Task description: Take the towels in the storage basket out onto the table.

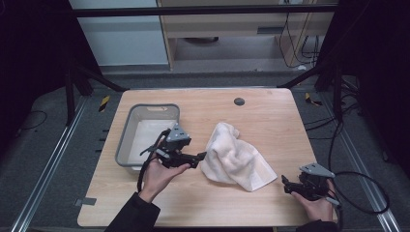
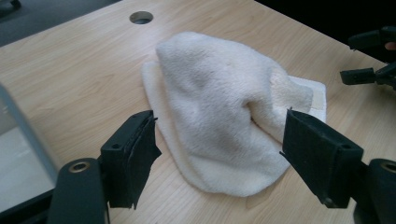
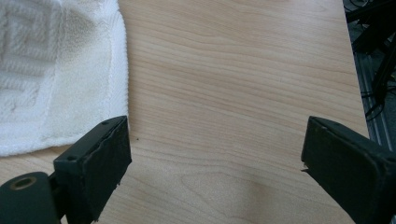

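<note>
A crumpled white towel lies in a heap on the wooden table, right of centre. My left gripper is open just at the towel's left edge, its jaws spread on either side of the heap with nothing gripped. At the table's front right corner my right gripper stands open too, a short way off the towel's near corner, with bare wood between its jaws. The right gripper also appears far off in the left gripper view.
A grey plastic bin sits on the left part of the table, right behind my left hand. A round cable hole marks the back of the table. Black cables trail off the right side.
</note>
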The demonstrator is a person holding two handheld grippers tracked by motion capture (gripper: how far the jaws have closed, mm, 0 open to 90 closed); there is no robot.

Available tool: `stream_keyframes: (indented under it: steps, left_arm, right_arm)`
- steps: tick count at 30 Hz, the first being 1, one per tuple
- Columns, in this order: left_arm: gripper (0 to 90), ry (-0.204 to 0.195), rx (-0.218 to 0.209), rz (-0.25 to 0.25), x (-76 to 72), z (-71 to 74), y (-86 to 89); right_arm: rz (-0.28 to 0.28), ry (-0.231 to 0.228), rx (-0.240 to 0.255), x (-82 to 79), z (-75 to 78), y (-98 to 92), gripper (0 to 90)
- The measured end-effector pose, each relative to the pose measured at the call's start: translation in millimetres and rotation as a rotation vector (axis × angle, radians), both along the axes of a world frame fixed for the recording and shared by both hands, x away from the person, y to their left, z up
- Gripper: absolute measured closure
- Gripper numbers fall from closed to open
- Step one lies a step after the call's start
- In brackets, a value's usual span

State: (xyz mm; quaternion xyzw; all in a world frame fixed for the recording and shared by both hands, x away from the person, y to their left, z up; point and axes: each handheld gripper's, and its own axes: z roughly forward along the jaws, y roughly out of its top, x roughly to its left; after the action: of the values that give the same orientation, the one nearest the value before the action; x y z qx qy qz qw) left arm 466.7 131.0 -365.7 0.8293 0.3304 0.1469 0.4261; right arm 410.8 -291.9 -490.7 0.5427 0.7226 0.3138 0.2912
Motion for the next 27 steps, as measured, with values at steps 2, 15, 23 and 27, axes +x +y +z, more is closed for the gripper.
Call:
stream_keyframes:
  steps: [2,15,23,27]
  left_arm:
    - [26.3,-0.002,-0.004,0.007,-1.0,0.3,4.7]
    - [31.2,-0.062,-0.056,0.122,-18.7,7.7,72.0]
    - [35.7,-0.066,-0.07,0.21,-27.0,-1.1,111.5]
    - [36.4,-0.064,-0.074,0.235,-29.7,-7.4,123.2]
  right_arm:
    - [-0.001,-0.001,0.0,-0.2,0.4,0.1,8.7]
    - [-0.002,-0.003,0.009,-0.3,0.0,-0.6,8.6]
    - [-0.007,-0.005,0.013,-0.6,0.4,-0.8,8.7]
    - [-0.005,-0.005,0.01,-0.4,0.1,-1.9,8.7]
